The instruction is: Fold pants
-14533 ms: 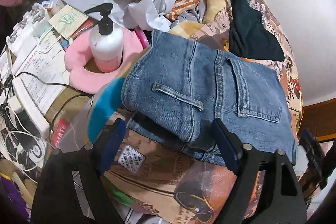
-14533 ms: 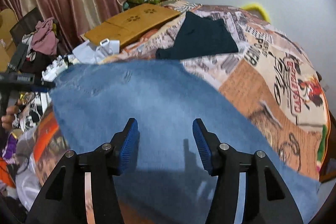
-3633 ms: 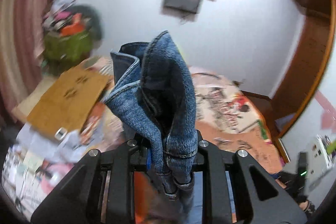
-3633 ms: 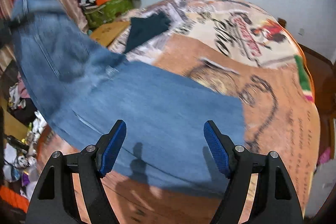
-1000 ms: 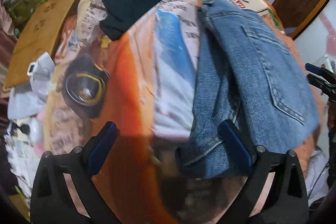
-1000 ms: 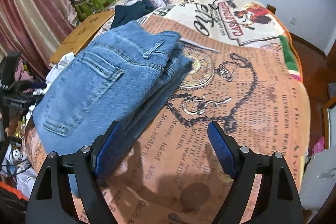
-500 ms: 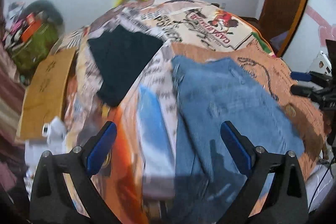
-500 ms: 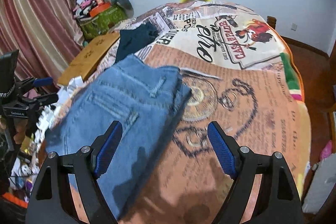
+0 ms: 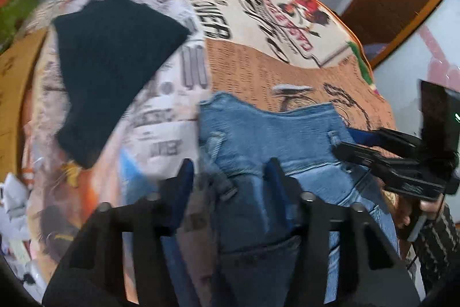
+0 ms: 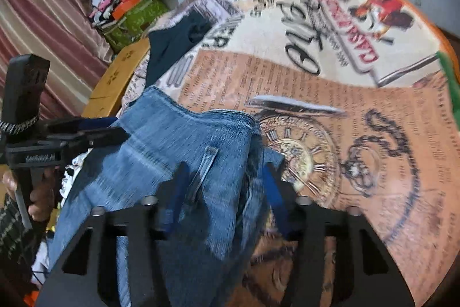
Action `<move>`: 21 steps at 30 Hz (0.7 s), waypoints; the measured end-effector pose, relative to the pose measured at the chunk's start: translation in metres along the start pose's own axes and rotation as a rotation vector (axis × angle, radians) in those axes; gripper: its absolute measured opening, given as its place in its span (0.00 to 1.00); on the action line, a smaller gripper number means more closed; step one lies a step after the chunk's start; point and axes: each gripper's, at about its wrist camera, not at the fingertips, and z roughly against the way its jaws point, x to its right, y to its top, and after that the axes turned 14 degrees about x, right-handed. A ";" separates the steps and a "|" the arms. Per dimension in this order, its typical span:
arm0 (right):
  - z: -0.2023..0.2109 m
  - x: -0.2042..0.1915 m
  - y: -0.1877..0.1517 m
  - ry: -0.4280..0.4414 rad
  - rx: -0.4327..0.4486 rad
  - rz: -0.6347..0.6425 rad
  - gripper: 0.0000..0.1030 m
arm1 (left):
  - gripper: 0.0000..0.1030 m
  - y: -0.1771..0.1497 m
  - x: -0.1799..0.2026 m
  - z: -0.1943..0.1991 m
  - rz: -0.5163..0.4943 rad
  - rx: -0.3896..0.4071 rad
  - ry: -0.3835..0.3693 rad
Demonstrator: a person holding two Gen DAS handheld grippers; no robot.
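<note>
The folded blue jeans lie on the printed bedspread; they also show in the right wrist view. My left gripper stands around the near left edge of the jeans, its jaws partly closed with denim bunched between them. My right gripper stands around the jeans' right edge by a belt loop, jaws partly closed with denim between them. Each gripper shows in the other's view: the right one, the left one. Both frames are motion-blurred.
A dark folded garment lies on the bed beyond the jeans, also in the right wrist view. A wooden board and a green box sit at the bed's left side by the curtain. Wooden door frame at right.
Both grippers have come down onto the jeans' near edges and narrowed from wide open, with denim now between the jaws. The jeans' edge looks lifted and bunched.
</note>
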 end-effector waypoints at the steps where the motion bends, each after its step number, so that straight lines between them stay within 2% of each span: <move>1: -0.005 0.001 0.000 0.009 -0.011 -0.007 0.30 | 0.43 -0.001 0.003 -0.005 -0.021 0.005 0.012; 4: -0.016 0.003 -0.004 0.012 -0.008 0.010 0.25 | 0.42 -0.005 0.005 -0.013 -0.067 0.018 0.050; 8: -0.017 -0.001 -0.010 -0.010 0.000 0.060 0.23 | 0.44 -0.010 0.007 -0.019 -0.136 0.047 0.140; 12: -0.009 -0.014 -0.009 -0.065 0.008 0.138 0.23 | 0.44 -0.005 0.008 -0.013 -0.145 0.049 0.146; 16: 0.019 -0.022 -0.004 -0.108 0.034 0.154 0.26 | 0.44 -0.001 0.013 0.019 -0.140 0.091 0.158; 21: 0.052 -0.041 -0.004 -0.034 0.074 0.154 0.29 | 0.45 -0.005 0.027 0.057 -0.127 0.140 0.110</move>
